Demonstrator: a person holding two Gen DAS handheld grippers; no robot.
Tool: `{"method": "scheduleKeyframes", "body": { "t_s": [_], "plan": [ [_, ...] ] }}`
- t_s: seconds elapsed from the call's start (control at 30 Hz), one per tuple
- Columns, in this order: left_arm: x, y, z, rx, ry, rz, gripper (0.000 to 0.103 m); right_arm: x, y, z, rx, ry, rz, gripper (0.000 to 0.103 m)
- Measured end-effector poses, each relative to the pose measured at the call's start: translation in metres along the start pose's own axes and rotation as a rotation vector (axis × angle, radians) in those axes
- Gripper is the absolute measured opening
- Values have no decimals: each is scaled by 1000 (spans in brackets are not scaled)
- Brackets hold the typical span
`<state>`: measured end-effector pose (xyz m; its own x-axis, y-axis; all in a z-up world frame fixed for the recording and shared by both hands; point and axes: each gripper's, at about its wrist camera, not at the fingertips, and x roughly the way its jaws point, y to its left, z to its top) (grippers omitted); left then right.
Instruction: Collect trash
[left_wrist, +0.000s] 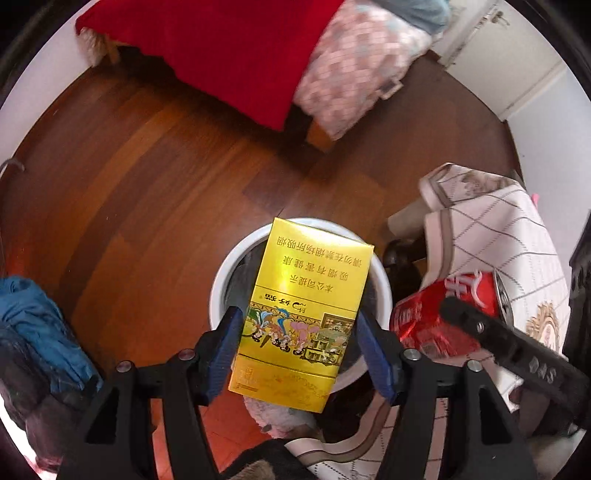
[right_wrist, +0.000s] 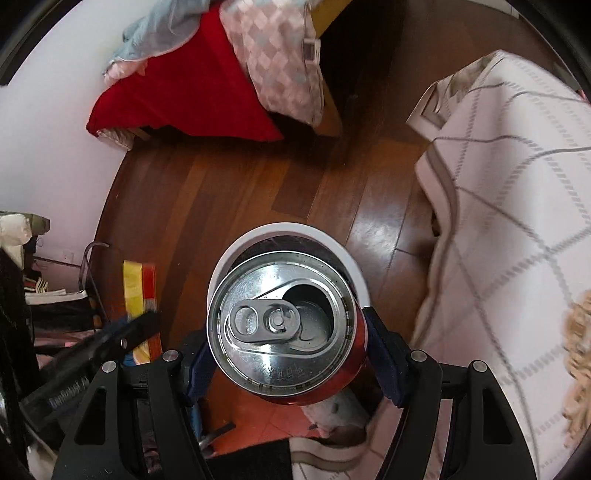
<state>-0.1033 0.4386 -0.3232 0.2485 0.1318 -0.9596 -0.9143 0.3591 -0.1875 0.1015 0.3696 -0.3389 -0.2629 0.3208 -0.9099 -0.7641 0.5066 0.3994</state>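
While both claws are pointing steeply down over the white bin (left_wrist: 221, 275), I am watching the left gripper (left_wrist: 301, 341): its blue pads are flanking the yellow cigarette pack (left_wrist: 306, 295), left pad touching, a sliver of gap showing at the right. My right gripper (right_wrist: 284, 354) is clamping the red can (right_wrist: 280, 325), opened top facing camera. Wooden floor (left_wrist: 147, 166) is lying beneath.

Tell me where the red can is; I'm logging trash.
In the right claw, the red can hangs above the white bin, right of the yellow box.
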Motion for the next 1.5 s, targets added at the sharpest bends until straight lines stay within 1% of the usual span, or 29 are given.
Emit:
{"method": "scheduleKeyframes", "body": {
  "t_s": [0.03,0.07,0.1,0.13,0.2,0.33,0.47,0.53,0.67,0.9,0.97,1.23,1.33,1.5],
  "plan": [
    [2,6,0,-16,1,6,74,10,1,4,0,13,-1,77],
    [0,11,-2,-28,-3,12,77,18,4,7,-1,24,0,93],
    [-2,14,-5,-37,-15,23,79,25,4,8,-4,34,2,101],
    [-5,20,-6,-41,-18,34,89,26,2,8,-9,34,2,103],
    [-8,23,-7,-41,-28,63,102,29,5,6,-38,41,-35,103],
    [-35,24,-20,-32,-89,113,102,14,19,-6,-100,49,-90,103],
    [-55,17,-35,-6,-124,151,103,-17,28,-29,-147,55,-153,103],
    [-68,13,-48,8,-131,158,103,-30,30,-40,-158,58,-154,103],
    [-93,5,-67,32,-142,169,103,-64,34,-58,-168,30,-147,103],
    [-165,-8,-98,42,-216,144,103,-142,47,-92,-191,-40,-64,103],
    [-179,-11,-104,42,-228,135,103,-168,52,-103,-204,-60,-35,103],
    [-240,-27,-127,65,-264,45,103,-255,65,-131,-241,-116,72,103],
    [-261,-32,-132,70,-274,4,103,-279,69,-138,-254,-135,100,103],
    [-285,-36,-139,74,-304,-36,103,-315,78,-150,-297,-144,140,103]
  ]
}}
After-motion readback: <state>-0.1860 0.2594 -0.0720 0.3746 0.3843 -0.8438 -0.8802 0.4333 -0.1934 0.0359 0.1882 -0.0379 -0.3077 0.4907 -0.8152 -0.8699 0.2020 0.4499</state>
